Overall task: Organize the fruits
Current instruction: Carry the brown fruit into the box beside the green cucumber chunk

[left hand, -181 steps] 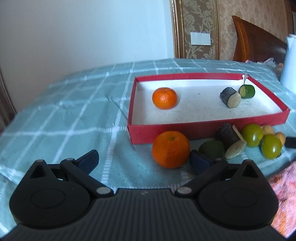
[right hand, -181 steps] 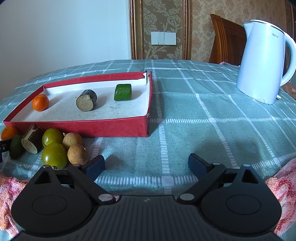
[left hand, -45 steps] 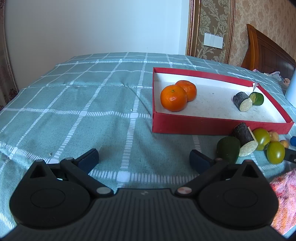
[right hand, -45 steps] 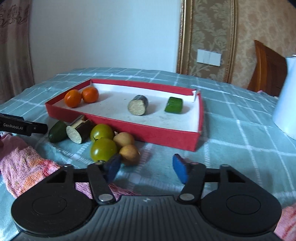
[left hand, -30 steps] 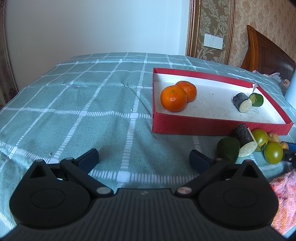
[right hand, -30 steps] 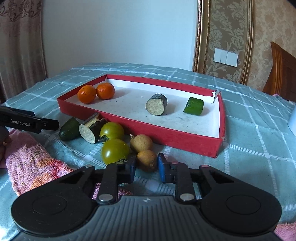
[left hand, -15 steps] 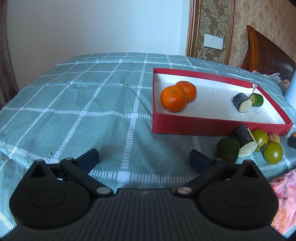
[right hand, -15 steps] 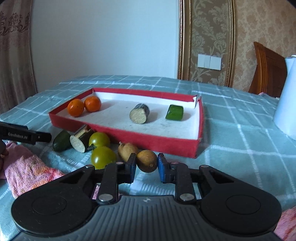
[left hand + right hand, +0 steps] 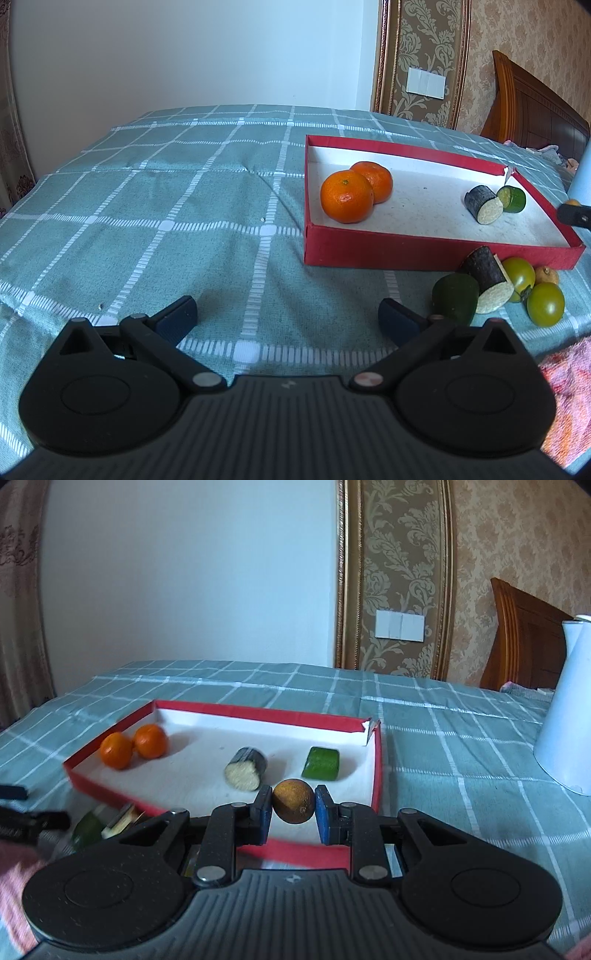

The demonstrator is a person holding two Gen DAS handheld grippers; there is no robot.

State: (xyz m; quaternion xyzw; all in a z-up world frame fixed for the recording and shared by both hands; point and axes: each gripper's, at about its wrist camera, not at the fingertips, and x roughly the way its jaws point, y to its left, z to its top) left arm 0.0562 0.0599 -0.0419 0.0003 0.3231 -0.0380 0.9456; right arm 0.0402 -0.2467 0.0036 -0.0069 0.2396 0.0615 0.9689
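A brown fruit (image 9: 293,801) is clamped between the blue pads of the right tongs (image 9: 293,805), held in the air above the near wall of the red tray (image 9: 376,771). In the tray lie two oranges (image 9: 149,741) touching each other, a dark cut piece (image 9: 246,768) and a green piece (image 9: 320,763). Outside its near wall, on the checked tabletop (image 9: 184,206), sit an avocado (image 9: 455,303), another dark piece (image 9: 487,280), two green fruits (image 9: 545,304) and a brown one (image 9: 546,275). The left tongs (image 9: 288,317) gape wide with nothing between them. A white kettle (image 9: 569,709) stands well to the right.
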